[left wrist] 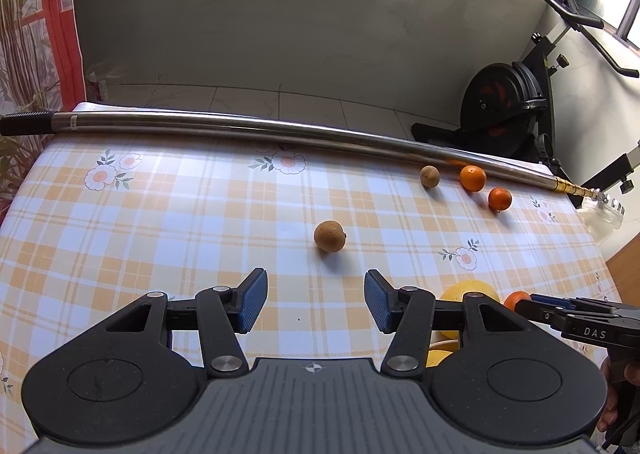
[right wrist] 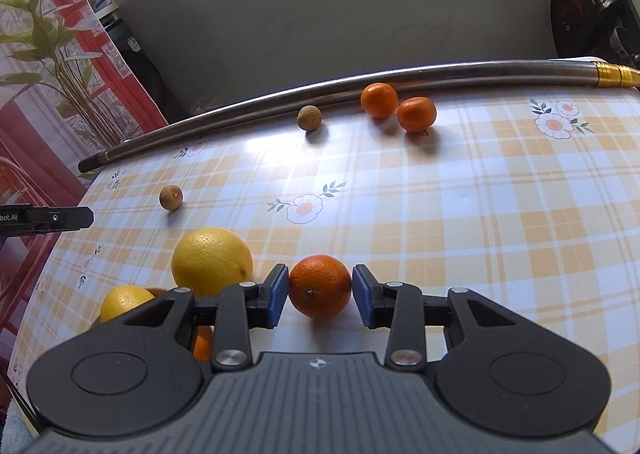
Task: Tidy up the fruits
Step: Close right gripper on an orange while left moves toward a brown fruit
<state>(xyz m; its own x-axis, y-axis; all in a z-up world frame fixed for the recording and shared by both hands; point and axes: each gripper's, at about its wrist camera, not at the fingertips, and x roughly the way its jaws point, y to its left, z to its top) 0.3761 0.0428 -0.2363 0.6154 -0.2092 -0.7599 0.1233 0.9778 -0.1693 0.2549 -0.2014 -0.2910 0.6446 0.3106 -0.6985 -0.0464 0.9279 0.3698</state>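
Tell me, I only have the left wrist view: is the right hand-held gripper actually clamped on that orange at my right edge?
Observer: Yes. In the right wrist view the right hand-held gripper has both pads pressed on the orange.
Operator: What is beside it?
Observer: A large lemon just to its left, and a second lemon nearer the camera.
Operator: Anything under those lemons?
Observer: Another orange fruit peeks out behind the gripper's linkage; I cannot tell what they rest in.
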